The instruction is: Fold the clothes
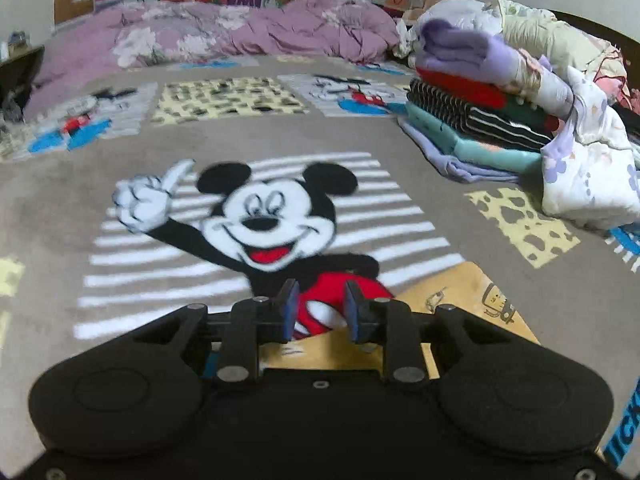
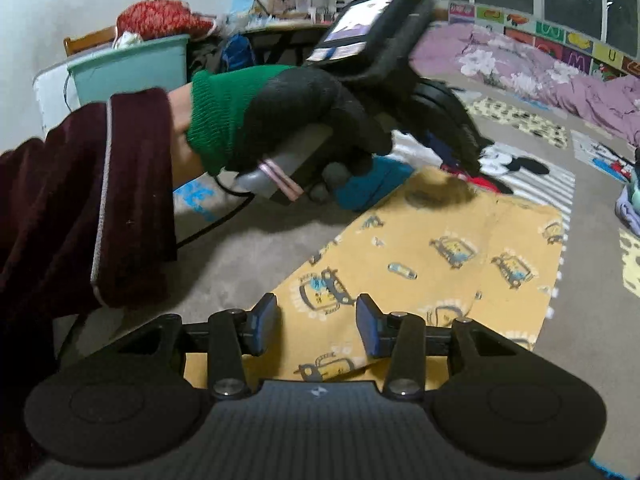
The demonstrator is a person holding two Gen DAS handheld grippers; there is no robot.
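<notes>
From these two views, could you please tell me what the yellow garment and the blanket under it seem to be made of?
Yellow garment: thin printed woven or knit cloth, probably cotton, matte; it lies flat with soft creases. Blanket: plush fleece or flannel, judging by its fuzzy nap and soft-edged cartoon print.

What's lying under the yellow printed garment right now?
The yellow garment lies flat on the grey cartoon-mouse blanket, covering part of its print near one corner. Whatever else may lie beneath the cloth is hidden.
</notes>
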